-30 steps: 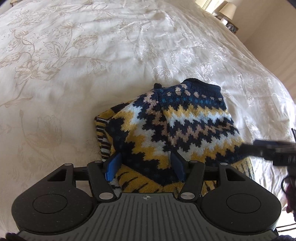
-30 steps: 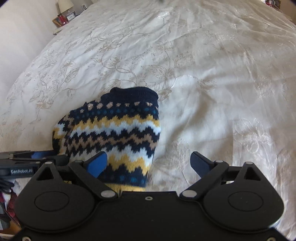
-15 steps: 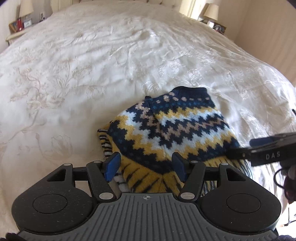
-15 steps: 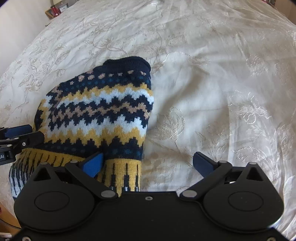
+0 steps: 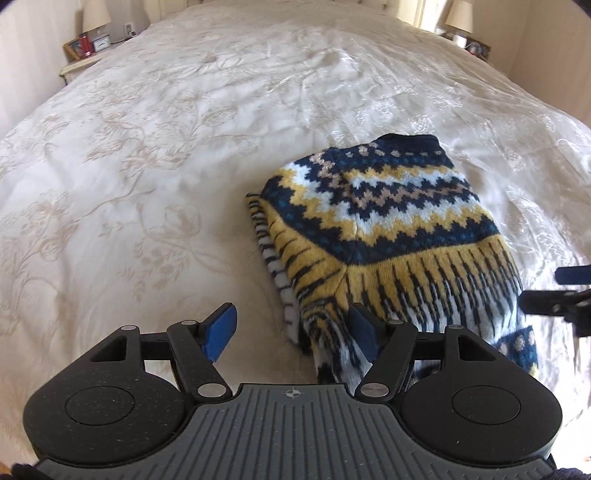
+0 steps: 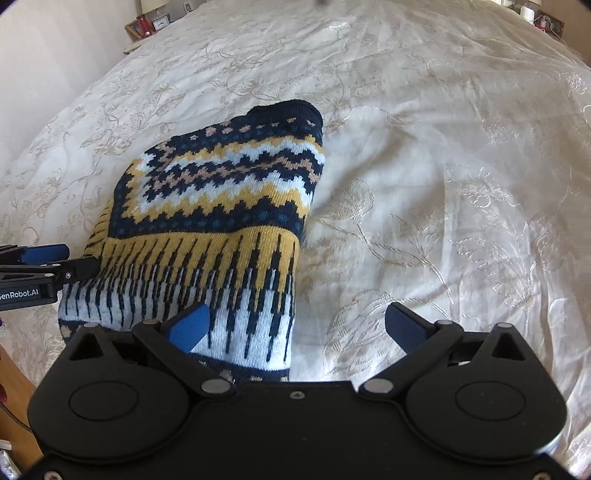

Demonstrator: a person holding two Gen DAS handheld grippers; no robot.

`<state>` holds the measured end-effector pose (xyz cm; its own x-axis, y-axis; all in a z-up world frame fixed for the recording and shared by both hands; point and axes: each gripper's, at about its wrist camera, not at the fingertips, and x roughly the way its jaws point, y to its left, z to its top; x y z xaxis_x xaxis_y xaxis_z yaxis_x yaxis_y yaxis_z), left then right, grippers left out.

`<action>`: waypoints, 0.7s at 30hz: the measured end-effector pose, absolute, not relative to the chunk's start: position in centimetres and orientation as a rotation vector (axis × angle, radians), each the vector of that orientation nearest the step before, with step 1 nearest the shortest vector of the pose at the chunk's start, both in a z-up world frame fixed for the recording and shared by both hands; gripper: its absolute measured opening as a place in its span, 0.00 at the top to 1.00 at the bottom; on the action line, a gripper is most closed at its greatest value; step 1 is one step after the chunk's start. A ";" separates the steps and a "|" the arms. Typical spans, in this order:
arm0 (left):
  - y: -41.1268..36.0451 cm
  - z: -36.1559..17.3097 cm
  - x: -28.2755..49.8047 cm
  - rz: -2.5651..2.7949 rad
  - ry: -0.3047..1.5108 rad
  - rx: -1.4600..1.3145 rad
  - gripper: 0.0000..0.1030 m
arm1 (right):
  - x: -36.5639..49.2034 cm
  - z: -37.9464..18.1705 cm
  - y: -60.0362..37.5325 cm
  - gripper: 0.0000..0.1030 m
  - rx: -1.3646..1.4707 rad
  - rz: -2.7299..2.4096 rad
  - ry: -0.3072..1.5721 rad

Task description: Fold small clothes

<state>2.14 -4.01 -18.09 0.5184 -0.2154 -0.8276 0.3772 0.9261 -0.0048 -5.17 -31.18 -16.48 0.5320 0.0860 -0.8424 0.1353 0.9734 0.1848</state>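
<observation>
A small knitted sweater (image 5: 388,221) in navy, yellow and white zigzags lies folded on the cream bedspread (image 5: 166,166); its dark collar points away from me. My left gripper (image 5: 291,330) hovers at the near left corner of the hem. Its jaws are opening, the right pad (image 5: 364,332) is at the fabric and the left pad is over bare bedspread. My right gripper (image 6: 297,325) stands wide open over the sweater (image 6: 221,192) at its near right corner, with hem fabric by its left pad (image 6: 190,325). Each gripper shows at the edge of the other's view: the right gripper (image 5: 565,291) and the left gripper (image 6: 44,258).
The embroidered bedspread stretches far beyond the sweater and to both sides. Nightstands with a lamp (image 5: 96,14) and a second lamp (image 5: 460,16) flank the bed's far end. A wooden edge (image 6: 11,376) shows at the lower left of the right wrist view.
Both grippers have drawn back from over the sweater's middle to its near hem, so the white-striped lower band now shows. The left jaws have widened and shifted left.
</observation>
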 end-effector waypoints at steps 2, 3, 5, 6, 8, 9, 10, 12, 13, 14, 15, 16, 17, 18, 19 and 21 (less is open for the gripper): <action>-3.8 -18.1 1.3 -0.329 0.977 0.186 0.36 | -6.3 -15.5 -31.3 0.01 0.251 -0.031 0.979; -3.7 -18.0 0.9 -0.312 0.982 0.182 0.36 | -6.8 -15.0 -31.3 0.01 0.261 -0.031 0.962; -3.3 -17.3 -0.1 -0.277 0.976 0.149 0.37 | -7.8 -13.9 -31.4 0.01 0.279 -0.032 0.932; -3.0 -16.6 -0.7 -0.268 0.963 0.117 0.37 | -8.2 -13.4 -31.4 0.01 0.285 -0.030 0.920; -2.7 -15.0 -1.8 -0.257 0.929 0.060 0.37 | -9.1 -12.5 -31.1 0.01 0.295 -0.016 0.900; -2.7 -14.0 -2.4 -0.257 0.908 0.038 0.37 | -9.4 -12.1 -31.0 0.01 0.296 -0.007 0.896; -2.7 -13.0 -3.1 -0.257 0.882 0.024 0.37 | -9.8 -11.7 -30.8 0.01 0.290 -0.003 0.893; -3.1 -11.0 -4.1 -0.270 0.849 0.016 0.34 | -10.5 -10.9 -30.2 0.01 0.257 -0.014 0.878; -3.2 -10.1 -4.6 -0.276 0.835 0.011 0.31 | -10.9 -10.4 -30.0 0.01 0.237 -0.018 0.862; -3.4 -9.2 -5.1 -0.280 0.813 0.005 0.25 | -11.3 -9.9 -29.8 0.01 0.228 -0.017 0.846; -3.6 -8.3 -5.5 -0.280 0.790 0.000 0.21 | -11.6 -9.4 -29.7 0.01 0.230 -0.015 0.832; -3.8 -7.6 -6.0 -0.279 0.769 0.001 0.19 | -11.9 -8.9 -29.8 0.01 0.239 -0.013 0.818; -4.0 -6.9 -6.4 -0.280 0.750 0.005 0.15 | -12.3 -8.4 -29.8 0.01 0.247 -0.013 0.803; -4.2 -6.2 -6.7 -0.276 0.734 0.011 0.09 | -12.5 -7.8 -29.8 0.01 0.252 -0.014 0.790; -4.5 -5.6 -7.0 -0.275 0.722 0.017 0.06 | -12.7 -7.3 -29.8 0.01 0.255 -0.015 0.779; -4.8 -4.5 -7.6 -0.286 0.700 0.018 0.02 | -13.1 -6.3 -29.7 0.01 0.250 -0.030 0.765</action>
<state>-7.57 -4.84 -4.47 0.7274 -0.2535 -0.6377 0.2657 0.9608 -0.0789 -13.12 -29.71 -6.33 0.7224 0.0635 -0.6886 0.1177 0.9700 0.2129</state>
